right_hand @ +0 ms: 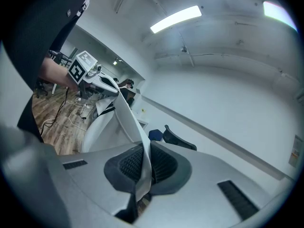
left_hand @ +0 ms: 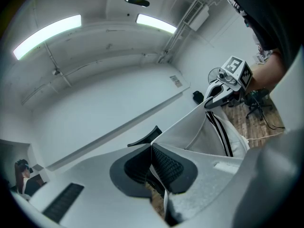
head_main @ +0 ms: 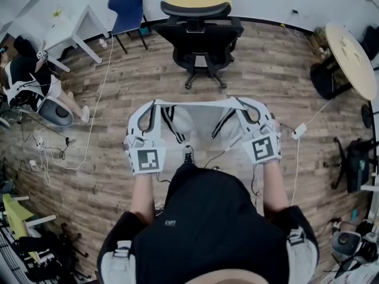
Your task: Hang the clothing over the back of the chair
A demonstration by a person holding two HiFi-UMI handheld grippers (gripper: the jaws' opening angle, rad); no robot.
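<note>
Striped clothing (head_main: 198, 120), long axis crosswise before chair (head_main: 200, 31), ends pinched tight in left gripper (left_hand: 151, 158) and right gripper (right_hand: 144, 164).

Office-like room: black swivel chair (head_main: 200, 34), white desk (head_main: 71, 31), round table (head_main: 350, 58), floor cables (head_main: 42, 142).

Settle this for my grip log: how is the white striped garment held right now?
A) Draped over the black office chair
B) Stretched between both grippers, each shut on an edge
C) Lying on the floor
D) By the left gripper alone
B: the left gripper and right gripper each pinch an edge of the white garment, which spans between them, apart from the black office chair.
</note>
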